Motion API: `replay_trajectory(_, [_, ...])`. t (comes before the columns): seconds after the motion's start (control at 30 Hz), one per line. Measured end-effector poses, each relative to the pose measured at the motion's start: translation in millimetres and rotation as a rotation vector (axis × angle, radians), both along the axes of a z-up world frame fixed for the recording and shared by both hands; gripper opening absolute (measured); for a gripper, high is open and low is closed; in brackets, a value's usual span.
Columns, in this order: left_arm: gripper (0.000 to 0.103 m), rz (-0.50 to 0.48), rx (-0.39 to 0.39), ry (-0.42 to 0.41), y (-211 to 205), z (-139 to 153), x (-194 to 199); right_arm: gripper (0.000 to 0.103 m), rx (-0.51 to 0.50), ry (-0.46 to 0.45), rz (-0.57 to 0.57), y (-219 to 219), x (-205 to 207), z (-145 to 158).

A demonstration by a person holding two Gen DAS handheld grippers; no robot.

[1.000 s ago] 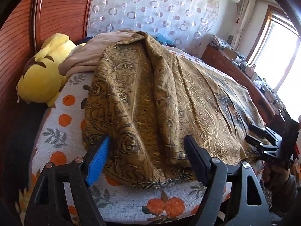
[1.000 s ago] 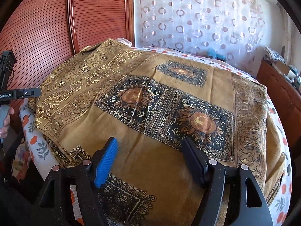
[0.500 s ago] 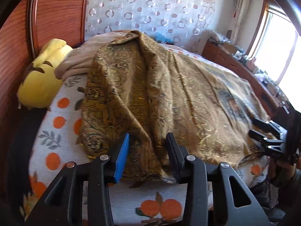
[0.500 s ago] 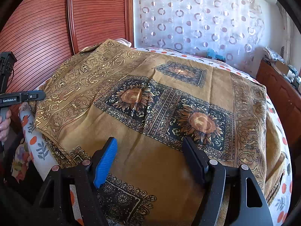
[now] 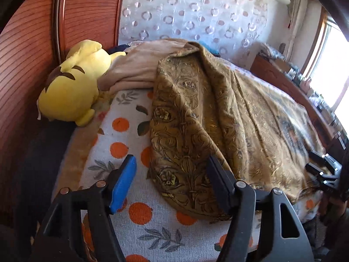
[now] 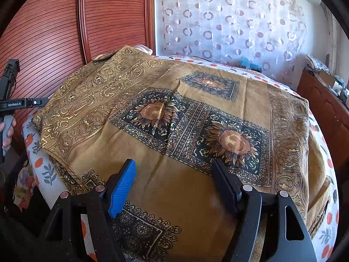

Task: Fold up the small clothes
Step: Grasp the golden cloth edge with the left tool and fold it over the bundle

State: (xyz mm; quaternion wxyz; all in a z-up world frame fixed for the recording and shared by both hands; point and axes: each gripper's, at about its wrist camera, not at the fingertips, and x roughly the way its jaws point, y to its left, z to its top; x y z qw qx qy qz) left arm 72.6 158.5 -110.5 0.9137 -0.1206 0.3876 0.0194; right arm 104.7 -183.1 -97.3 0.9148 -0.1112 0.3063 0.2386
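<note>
Both jaws wide and empty, left gripper [image 5: 172, 181] and right gripper [image 6: 174, 181] hover over the gold garment [image 6: 196, 131] on the bed [image 5: 122, 144]; best pinch one layer at its near hem

Bed sheet [image 5: 122, 144] mostly hidden under gold cloth [image 6: 196, 174]. Stuff on shelf [image 5: 314, 100] by window too small & bright to tell. Right gripper [image 5: 320, 163] partly cut off at pic edge.
</note>
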Motion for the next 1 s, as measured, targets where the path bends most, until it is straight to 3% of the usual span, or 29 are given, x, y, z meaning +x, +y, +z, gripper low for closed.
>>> replay_trajectory(0.07, [0.060,-0.021,0.023,-0.001,-9,-1,0,0.073,0.001,0.000,0.001,0,0,0])
replay_trajectory(0.17, [0.028,-0.042,0.069,0.002,-19,0,-1,0.073,0.000,0.000,0.003,0,0,1])
replay_trajectory(0.2, [0.009,-0.051,0.046,0.005,-18,0,0,0.073,-0.001,0.000,0.004,0,0,1])
replay_trajectory(0.23, [0.006,-0.055,0.021,0.007,-16,0,0,0.073,0.001,0.001,0.005,-1,0,1])
replay_trajectory(0.37, [0.005,-0.104,0.005,-0.053,-27,17,-2,0.073,0.005,0.007,0.011,-4,0,3])
replay_trajectory(0.53, [0.005,-0.222,0.003,-0.138,-63,59,5,0.073,0.049,0.020,-0.002,-23,-4,15])
replay_trajectory(0.77, [0.004,-0.463,-0.024,-0.217,-150,107,46,0.073,0.063,-0.037,-0.122,-77,-13,36])
replay_trajectory(1.0, [0.004,-0.686,-0.040,-0.210,-253,134,88,0.073,0.132,-0.038,-0.262,-154,-27,39])
